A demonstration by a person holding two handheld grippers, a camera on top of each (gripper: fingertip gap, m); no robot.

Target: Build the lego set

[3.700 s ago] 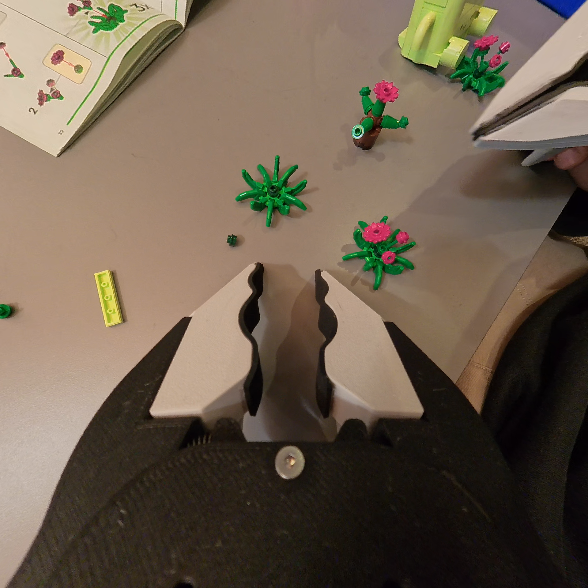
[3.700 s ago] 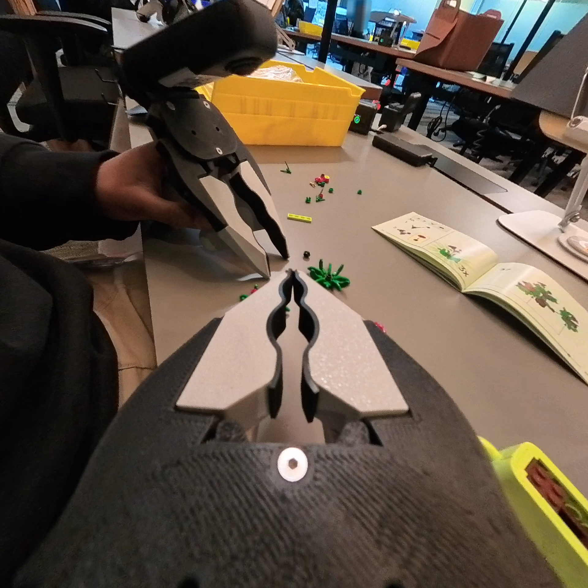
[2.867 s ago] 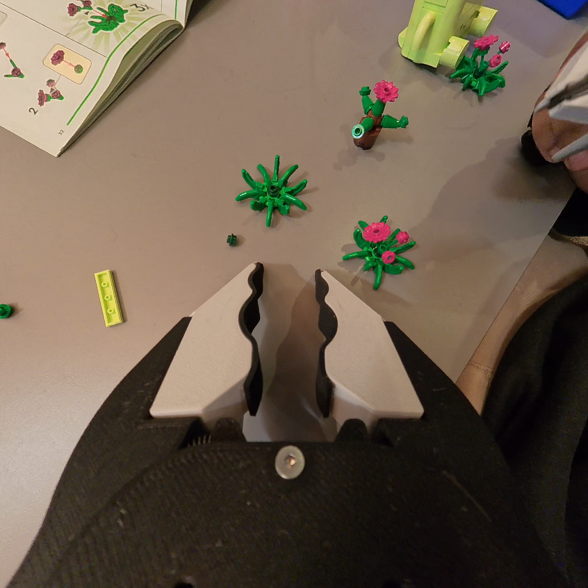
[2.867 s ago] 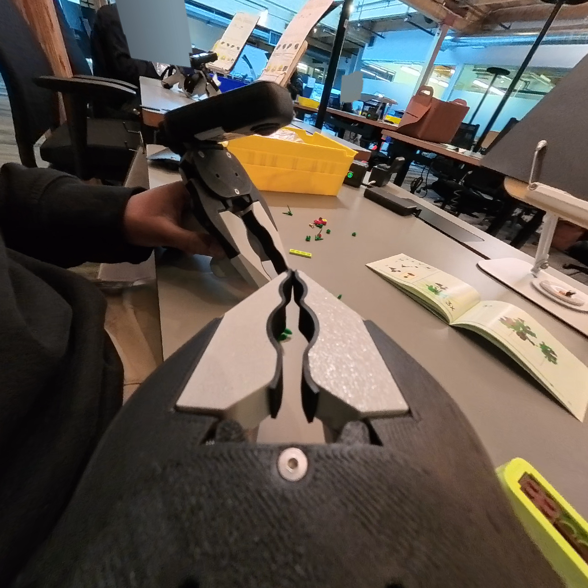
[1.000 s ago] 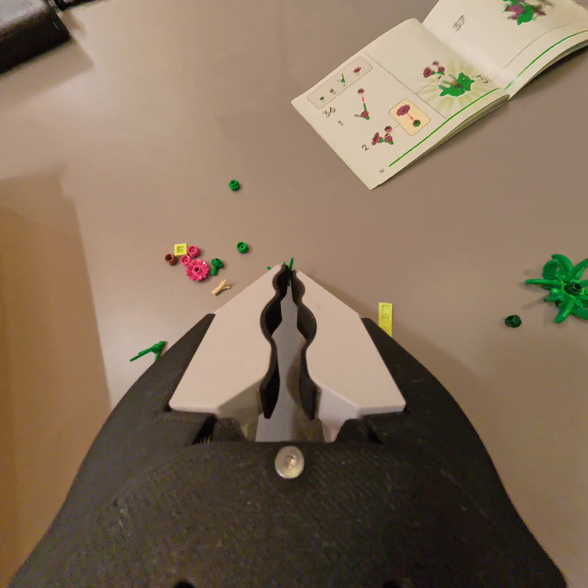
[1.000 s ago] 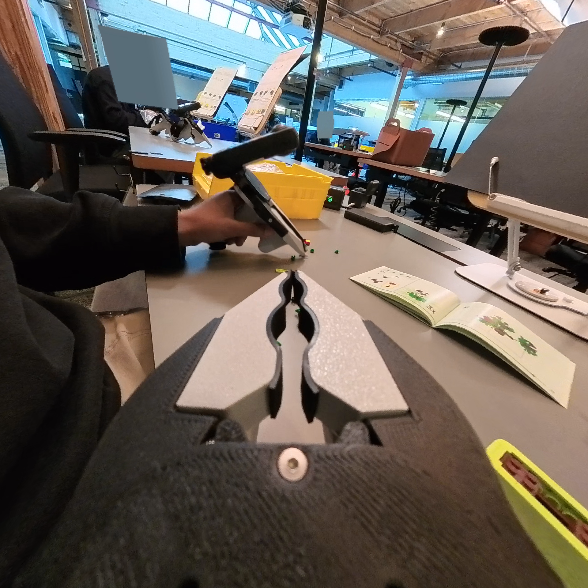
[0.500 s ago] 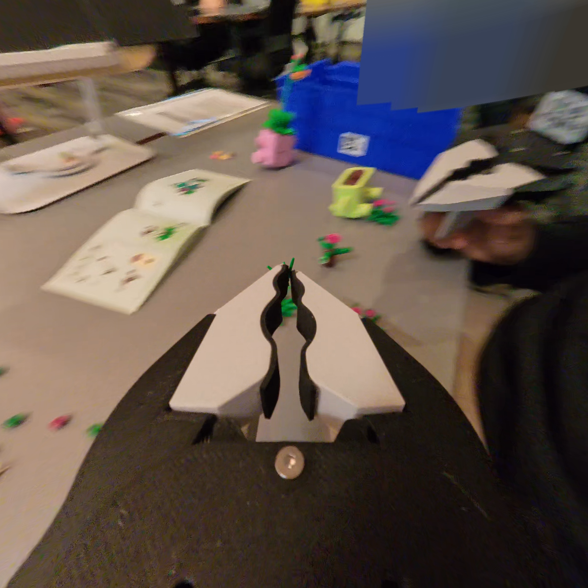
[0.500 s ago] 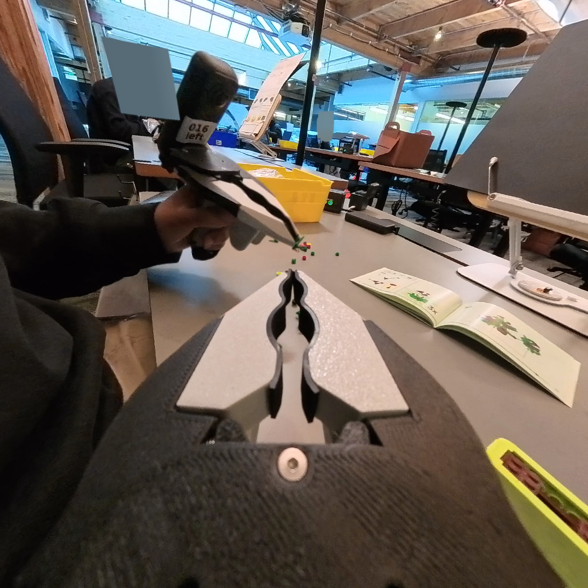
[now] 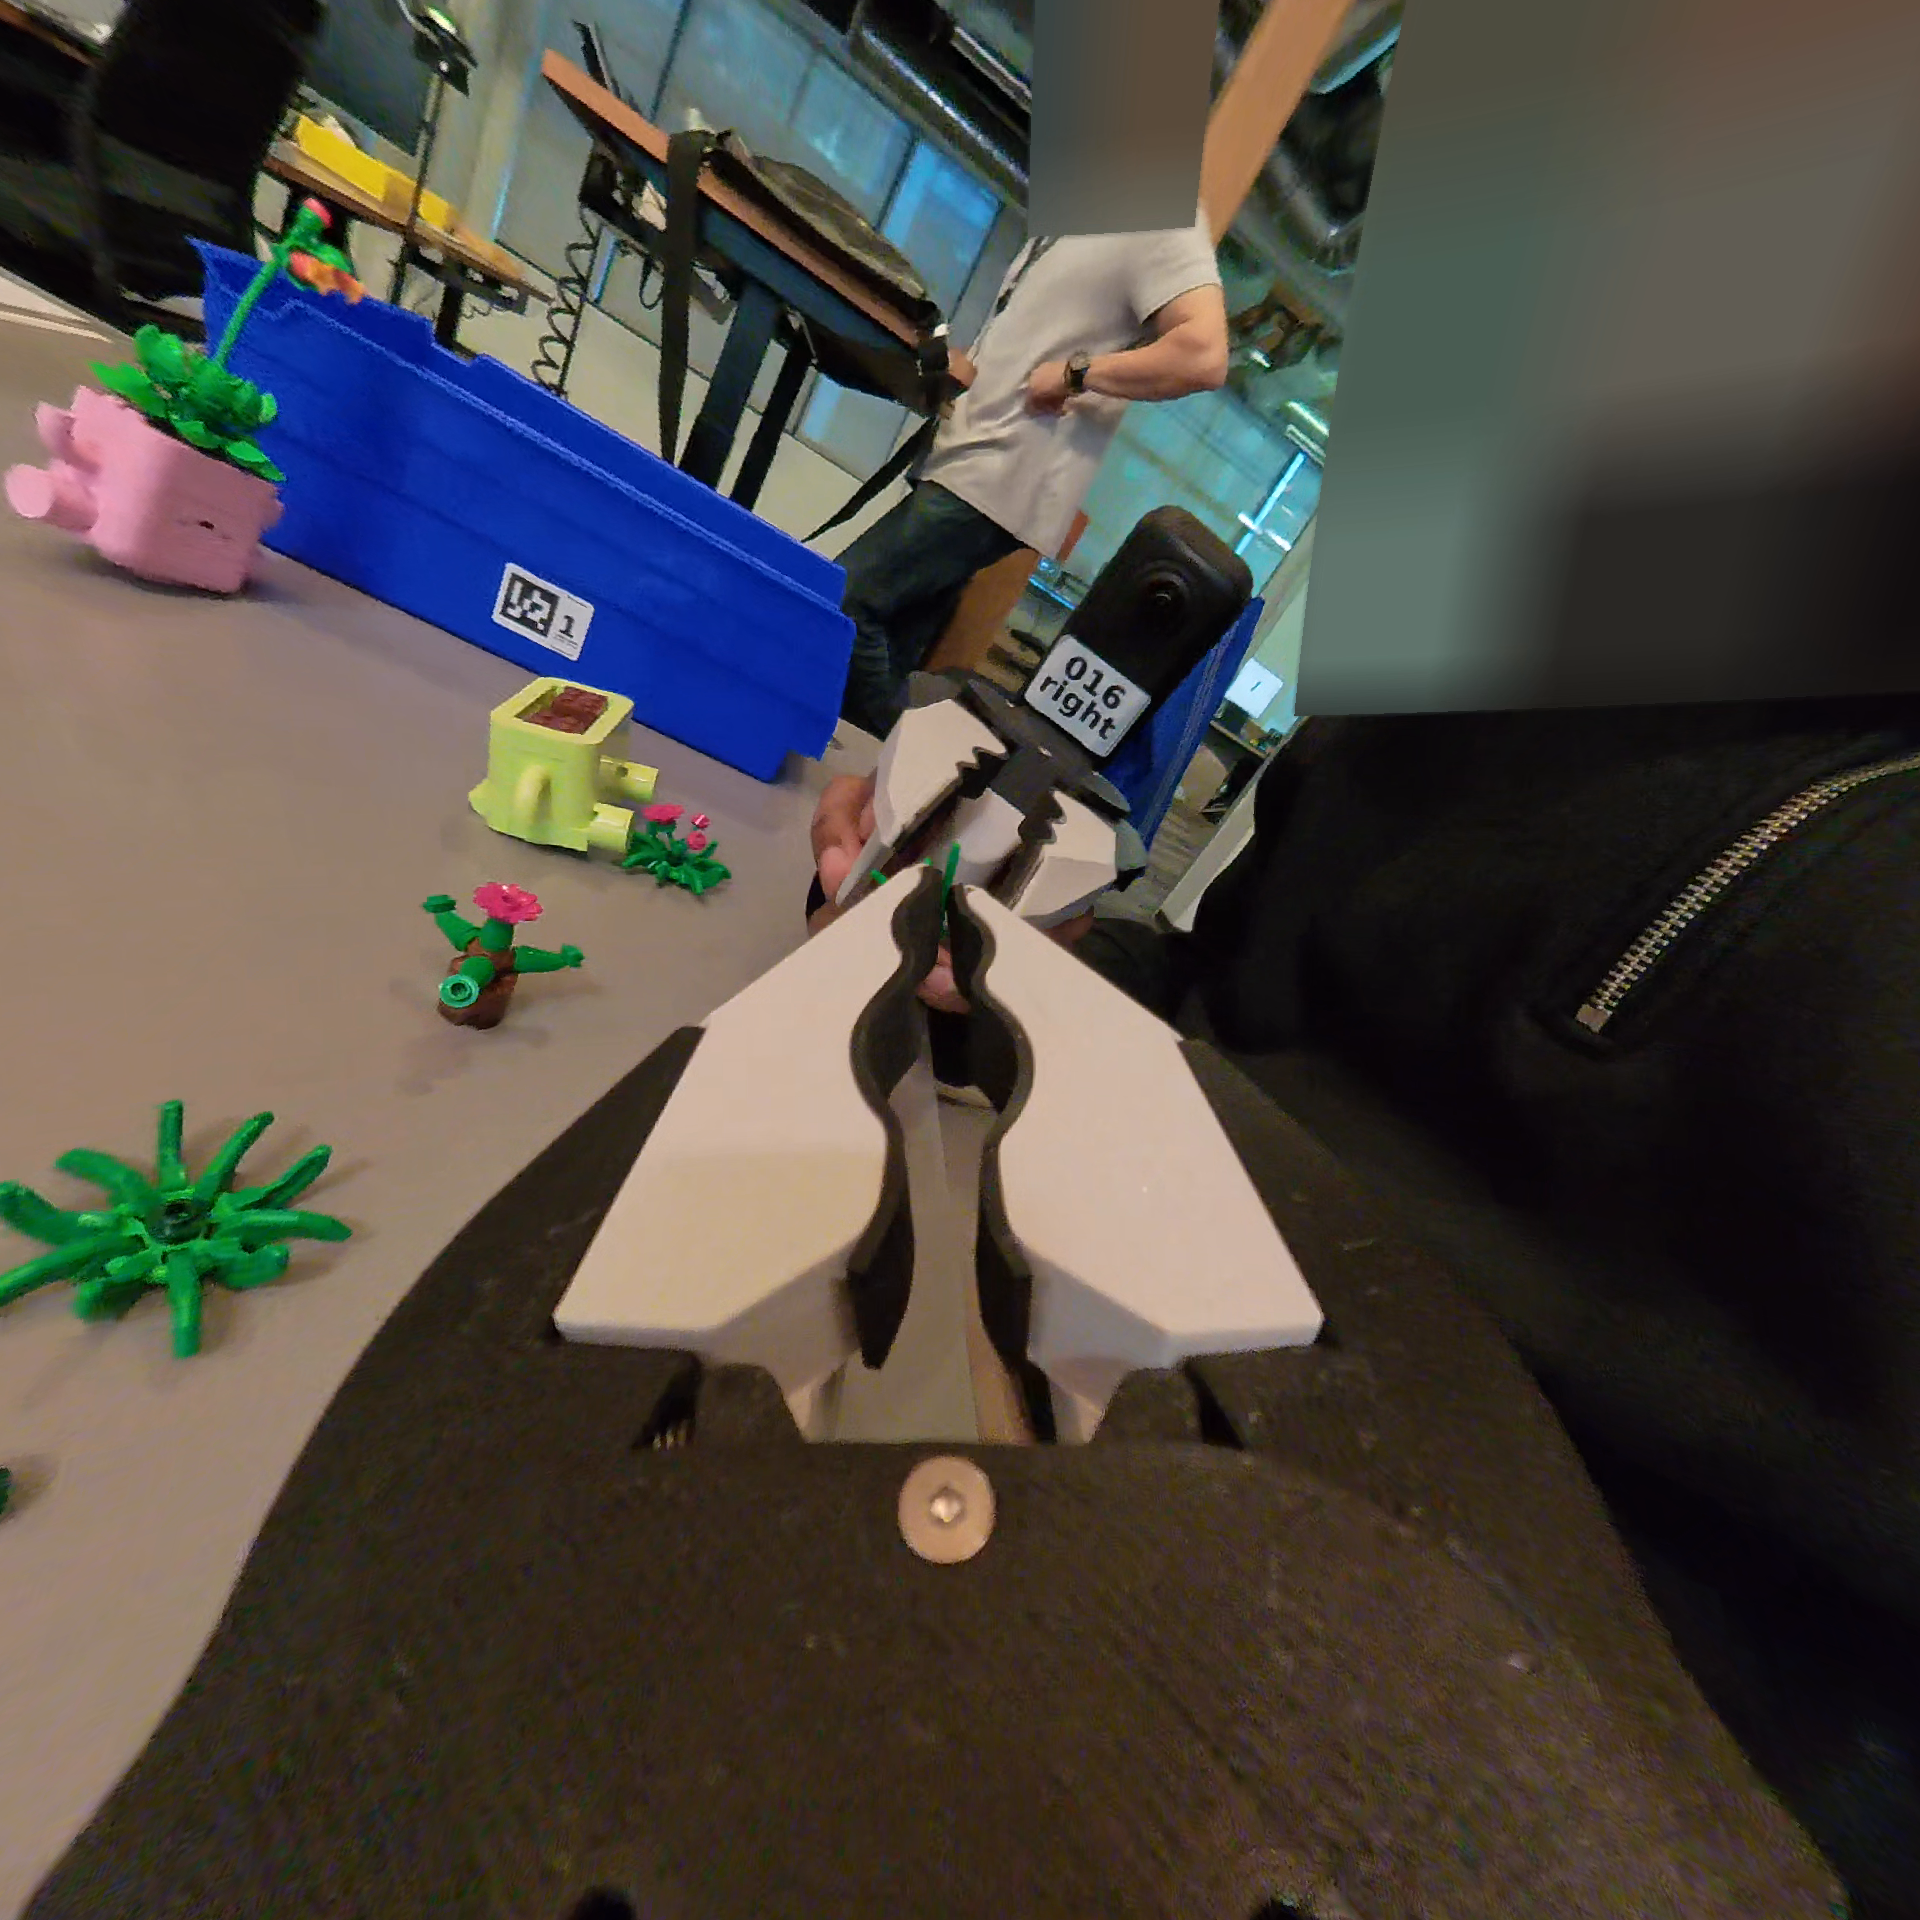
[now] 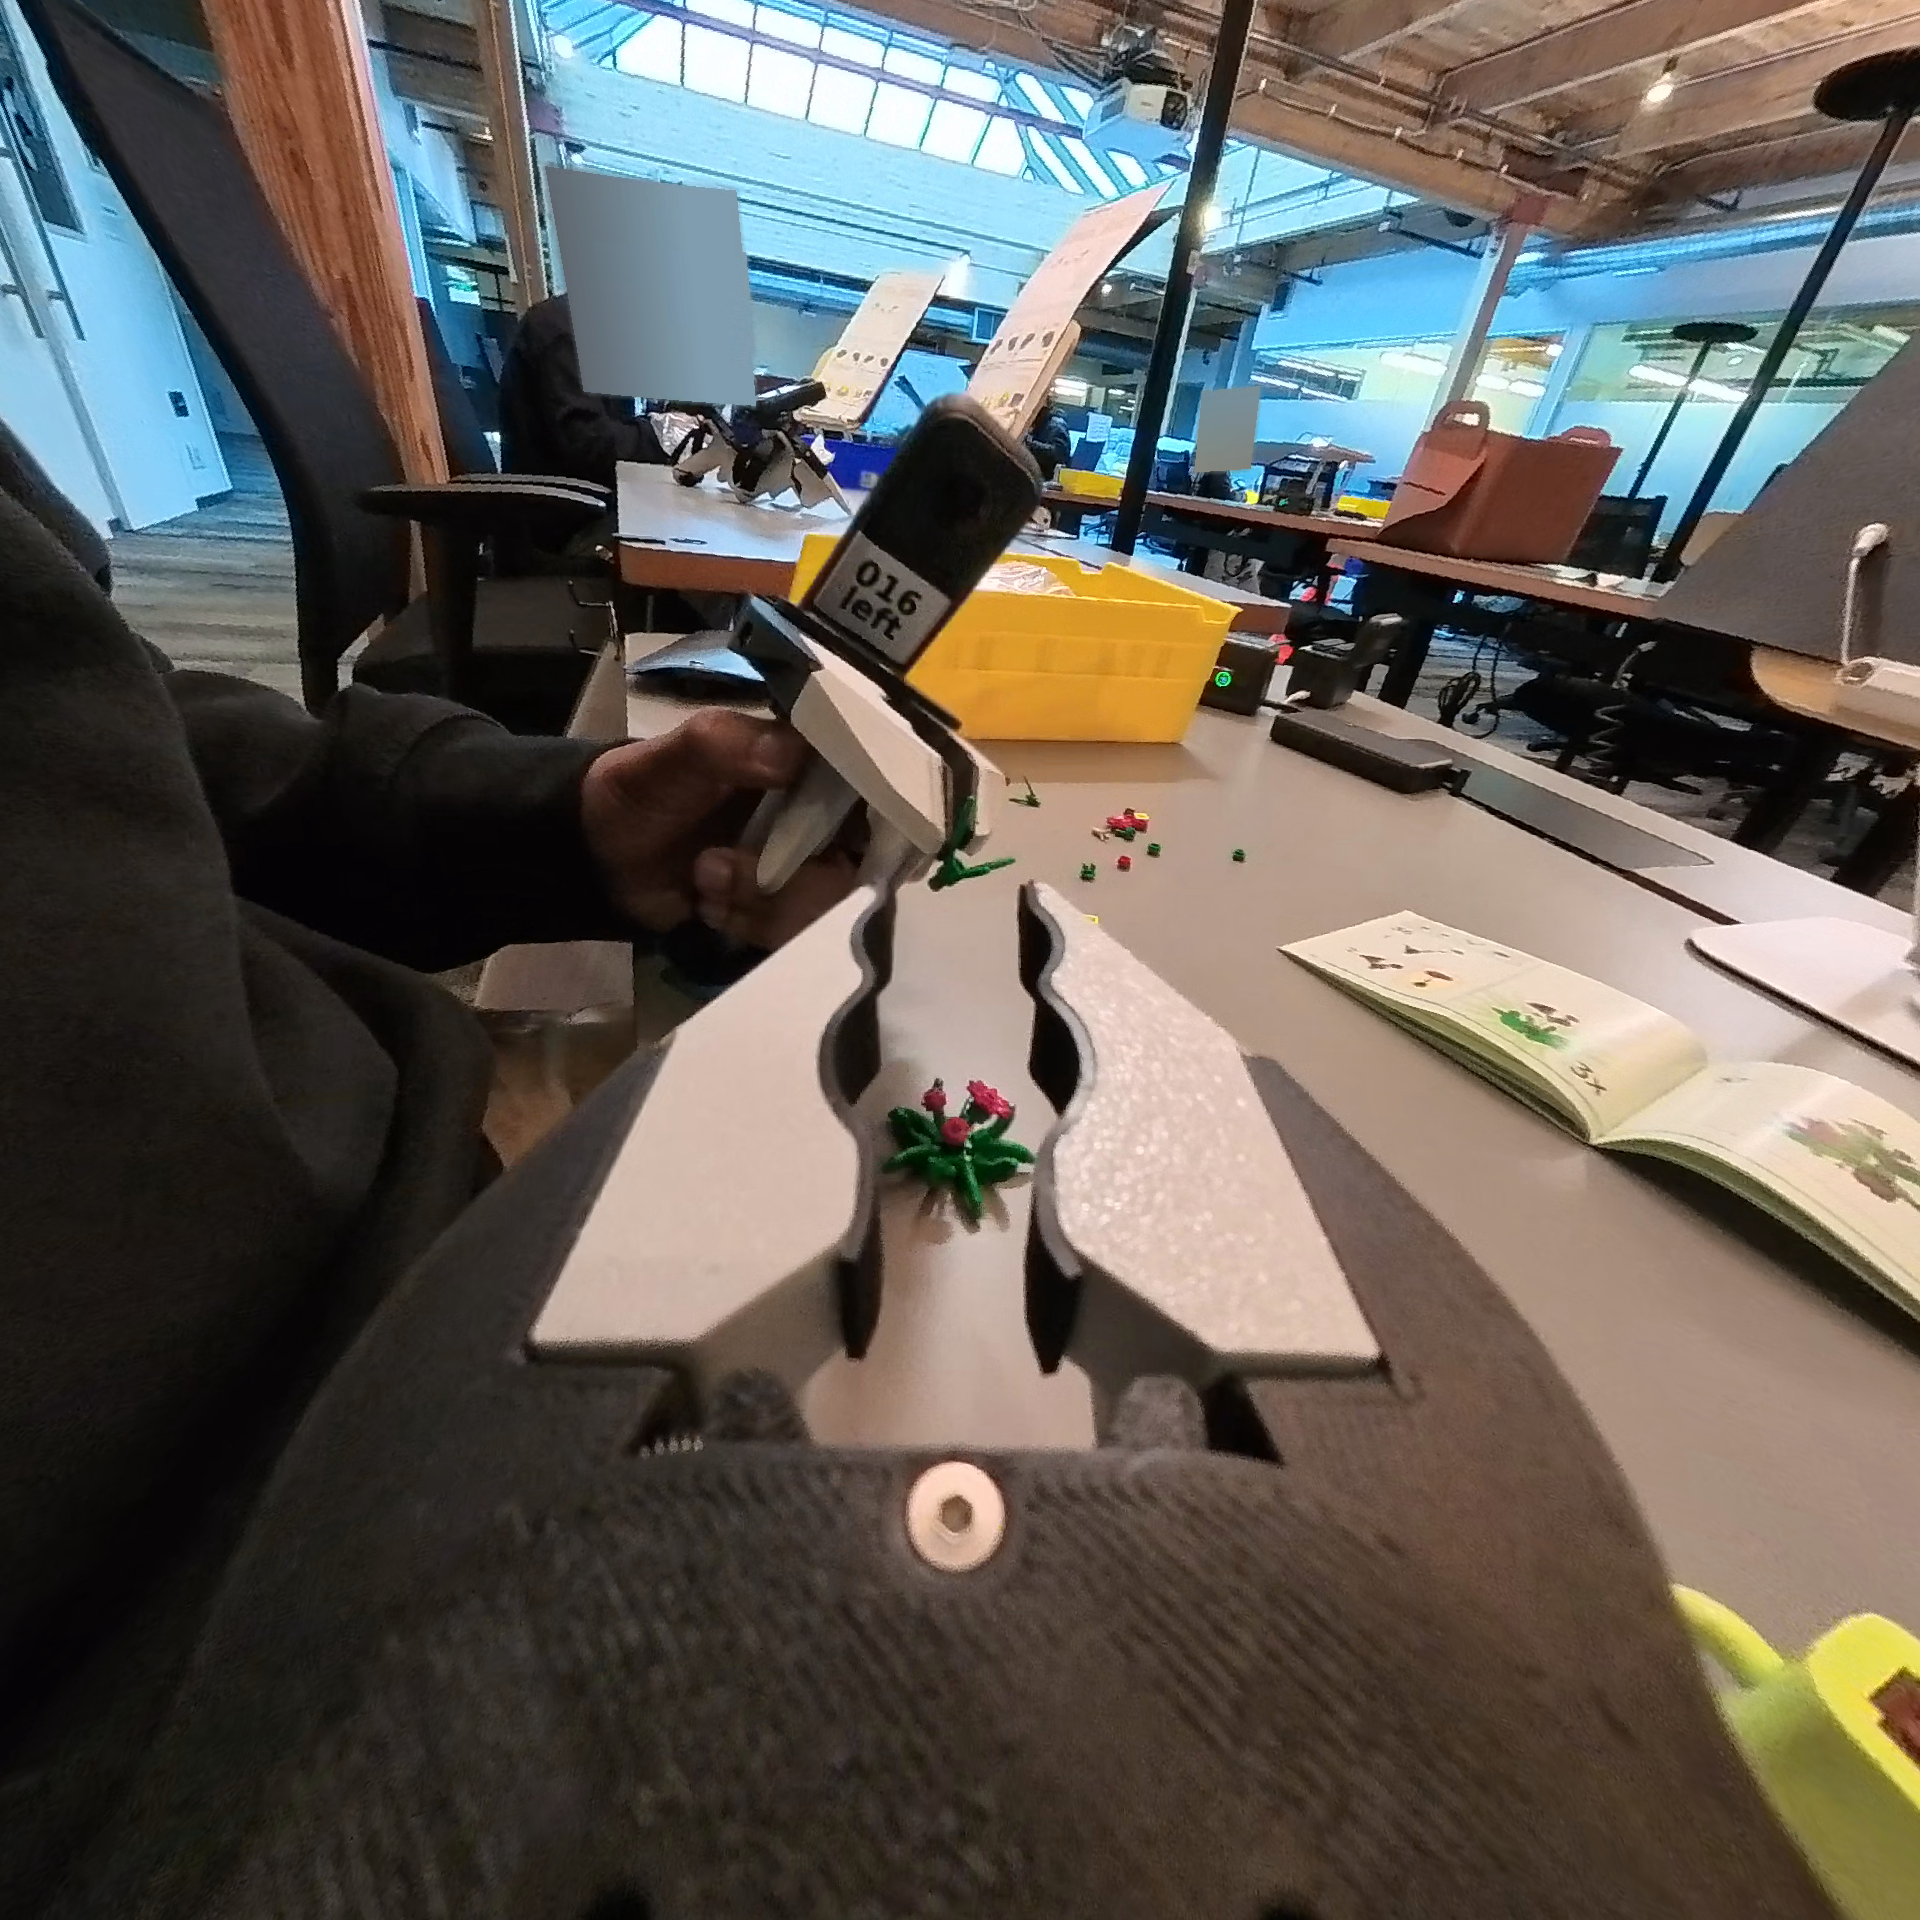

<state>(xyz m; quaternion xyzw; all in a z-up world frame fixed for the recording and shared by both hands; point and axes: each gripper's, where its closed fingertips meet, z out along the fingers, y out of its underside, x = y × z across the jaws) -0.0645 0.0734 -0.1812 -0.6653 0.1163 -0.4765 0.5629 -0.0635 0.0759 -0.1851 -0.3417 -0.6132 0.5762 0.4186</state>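
Note:
My left gripper is shut on a small green stem piece and holds it in the air above the table's near edge. The stem also shows in the right wrist view, sticking out of the left gripper's tips. My right gripper is open and empty, facing the left one, its tips just short of the stem. It shows in the left wrist view too. A small green plant with pink flowers lies on the table below, between the right fingers.
On the grey table are a spiky green plant, a brown stump with a pink flower, a lime pot with flowers beside it, a pink pot, a blue bin, an open booklet, loose pieces and a yellow bin. My left and right fingertips are right by each other.
My left gripper shut on the green stem among the loose pieces, lifted it and swung round to face the right gripper. The right gripper, shut before, has opened.

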